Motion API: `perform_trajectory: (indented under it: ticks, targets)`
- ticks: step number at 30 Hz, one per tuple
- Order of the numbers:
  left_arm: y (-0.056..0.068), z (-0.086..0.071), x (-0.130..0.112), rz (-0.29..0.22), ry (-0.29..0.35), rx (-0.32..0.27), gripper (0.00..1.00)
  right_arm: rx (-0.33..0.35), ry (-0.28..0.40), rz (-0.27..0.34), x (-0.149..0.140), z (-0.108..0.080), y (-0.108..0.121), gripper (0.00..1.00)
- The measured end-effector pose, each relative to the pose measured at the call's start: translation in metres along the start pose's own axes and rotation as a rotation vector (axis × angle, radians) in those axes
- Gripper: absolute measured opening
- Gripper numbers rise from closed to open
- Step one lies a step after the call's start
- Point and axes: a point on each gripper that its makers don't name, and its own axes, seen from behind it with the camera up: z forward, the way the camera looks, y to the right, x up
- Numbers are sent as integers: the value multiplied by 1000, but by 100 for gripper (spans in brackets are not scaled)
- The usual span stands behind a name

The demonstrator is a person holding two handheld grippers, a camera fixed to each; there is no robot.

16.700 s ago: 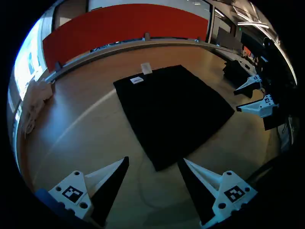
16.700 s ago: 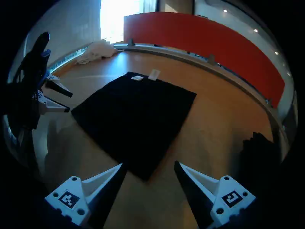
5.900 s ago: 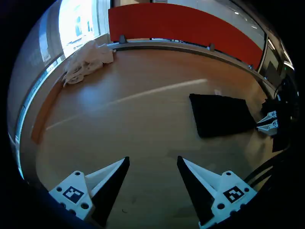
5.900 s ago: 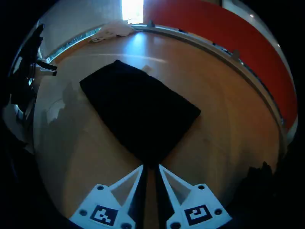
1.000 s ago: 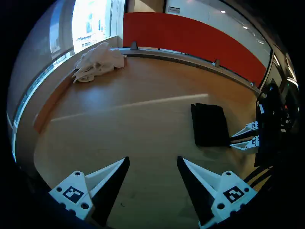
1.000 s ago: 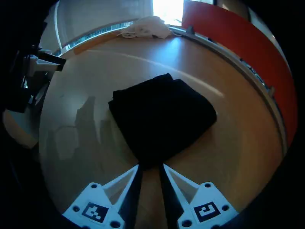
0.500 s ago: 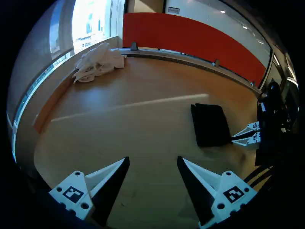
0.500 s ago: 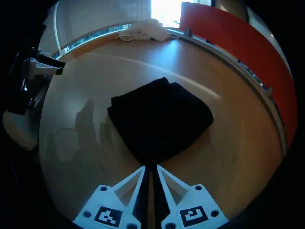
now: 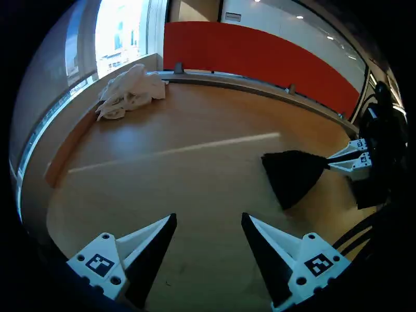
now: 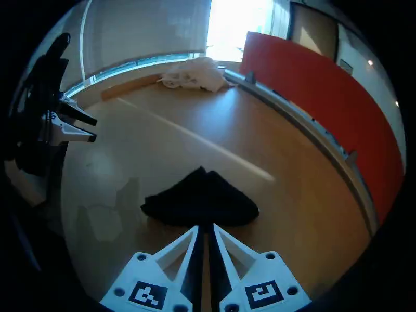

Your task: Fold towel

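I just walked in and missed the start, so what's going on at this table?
A person holding two grippers is folding a black towel on a wooden table. The right gripper has its jaws shut on one end, raised so the cloth fans down to the tabletop. The left gripper hovers open to the side, holding nothing. A white cloth pile lies at the table's far corner.

It looked like an office. There was a big wooden desk (image 9: pixel 171 182) with a long red screen (image 9: pixel 260 57) standing along its far edge, like the ones put between work desks. Tall bright windows (image 9: pixel 117 41) were beside it. Small lights (image 9: pixel 299 17) shone in the ceiling above a pale wall.
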Motion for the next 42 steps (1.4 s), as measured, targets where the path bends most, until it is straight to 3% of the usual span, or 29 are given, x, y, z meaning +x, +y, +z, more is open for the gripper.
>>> perform_trajectory:
  ticks: [9, 17, 30, 42]
  targets:
    - [5, -2, 14, 23, 23, -22, 92, -38, 87, -12, 57, -36, 21, 5]
    - [6, -5, 22, 33, 35, -34, 92, -76, 126, -15, 79, -64, 37, 5]
    - [15, -3, 28, 54, 39, -50, 92, -135, 151, 54, 66, -104, 81, 5]
    - [27, 2, 38, 86, 39, -58, 93, -232, 113, 101, 17, -157, 141, 5]
